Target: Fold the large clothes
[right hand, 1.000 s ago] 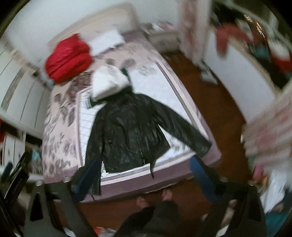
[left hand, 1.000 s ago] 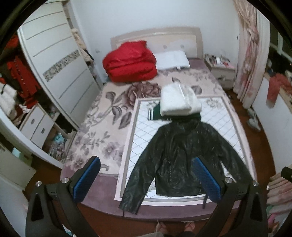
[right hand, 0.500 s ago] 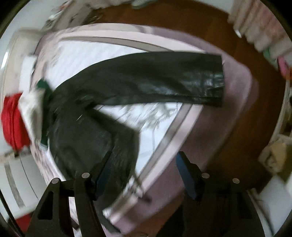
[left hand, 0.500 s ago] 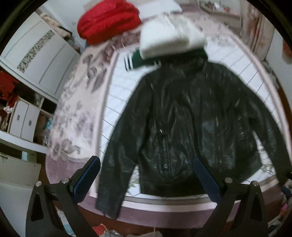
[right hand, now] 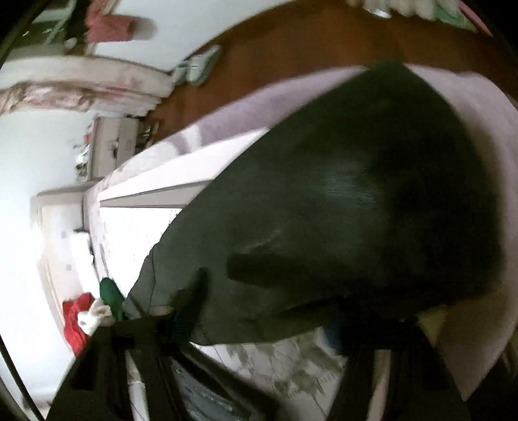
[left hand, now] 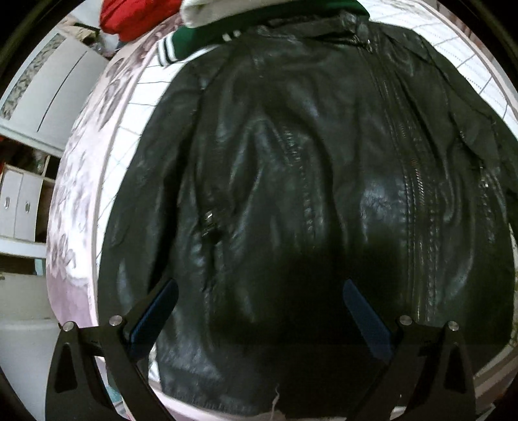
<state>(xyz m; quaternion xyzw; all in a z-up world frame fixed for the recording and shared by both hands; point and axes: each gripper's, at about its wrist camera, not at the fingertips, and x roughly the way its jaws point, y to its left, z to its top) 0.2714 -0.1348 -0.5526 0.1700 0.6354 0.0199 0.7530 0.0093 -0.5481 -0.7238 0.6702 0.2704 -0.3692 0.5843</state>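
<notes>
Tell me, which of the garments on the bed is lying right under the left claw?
The shiny black leather jacket, spread flat with its zip up. The folded white, green and red garments lie beyond its collar.

Jacket (left hand: 291, 194) flat on bed (left hand: 77, 207); folded clothes (left hand: 207, 29) behind collar; wardrobe (left hand: 42, 90) left.

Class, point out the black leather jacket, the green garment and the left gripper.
black leather jacket (left hand: 291, 194), left wrist view, chest panel.
green garment (left hand: 194, 32), left wrist view, body near striped cuff.
left gripper (left hand: 259, 291), left wrist view, between fingertips.
</notes>
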